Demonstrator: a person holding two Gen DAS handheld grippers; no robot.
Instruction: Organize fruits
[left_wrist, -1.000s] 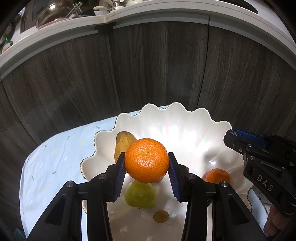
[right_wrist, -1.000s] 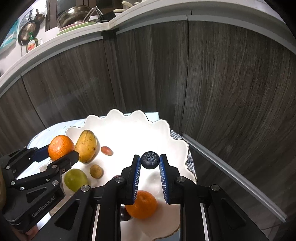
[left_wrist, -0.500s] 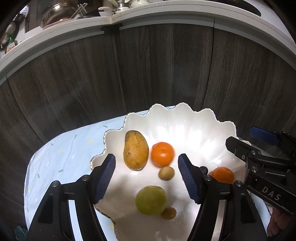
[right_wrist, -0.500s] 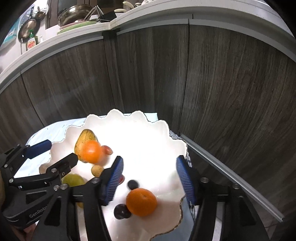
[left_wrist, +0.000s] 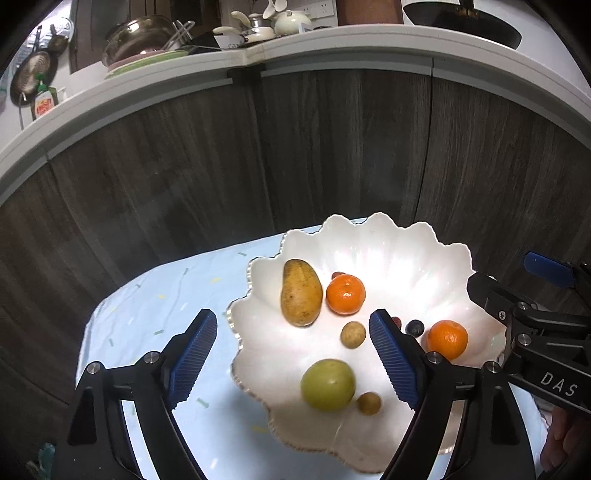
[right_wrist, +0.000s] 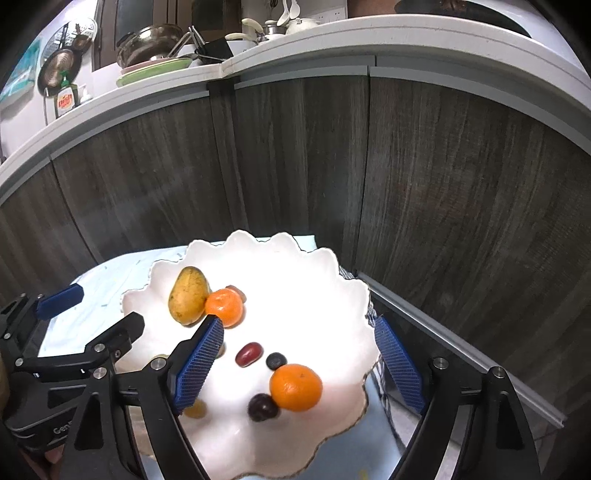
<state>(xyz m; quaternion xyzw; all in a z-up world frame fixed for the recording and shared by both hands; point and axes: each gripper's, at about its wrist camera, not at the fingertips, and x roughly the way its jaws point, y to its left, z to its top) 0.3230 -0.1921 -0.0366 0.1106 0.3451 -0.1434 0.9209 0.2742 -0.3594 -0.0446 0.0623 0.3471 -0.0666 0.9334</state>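
Observation:
A white scalloped bowl (left_wrist: 391, 236) (right_wrist: 325, 269) sits on a pale blue cloth. In it lie a yellow mango (left_wrist: 301, 292) (right_wrist: 187, 295), two tangerines (left_wrist: 345, 294) (left_wrist: 447, 339) (right_wrist: 224, 307) (right_wrist: 295, 387), a green round fruit (left_wrist: 328, 384), two small brown fruits (left_wrist: 353, 334) (left_wrist: 368, 403), a blueberry (left_wrist: 414, 328) (right_wrist: 276, 360), a red grape (right_wrist: 249, 354) and a dark grape (right_wrist: 263, 407). My left gripper (left_wrist: 293, 354) is open and empty above the bowl's near left side. My right gripper (right_wrist: 297, 360) is open and empty above the bowl's right side.
Dark wood cabinet fronts (left_wrist: 332, 147) stand close behind the bowl. A white countertop (left_wrist: 258, 55) above holds pots, plates and a teapot. A grey metal rail (right_wrist: 461, 354) runs along the floor at right. The cloth (left_wrist: 155, 306) extends left of the bowl.
Both grippers opened and dropped their fruit: the tangerine from the left now lies beside the mango, the blueberry from the right lies by the other tangerine. Both grippers have drawn back.

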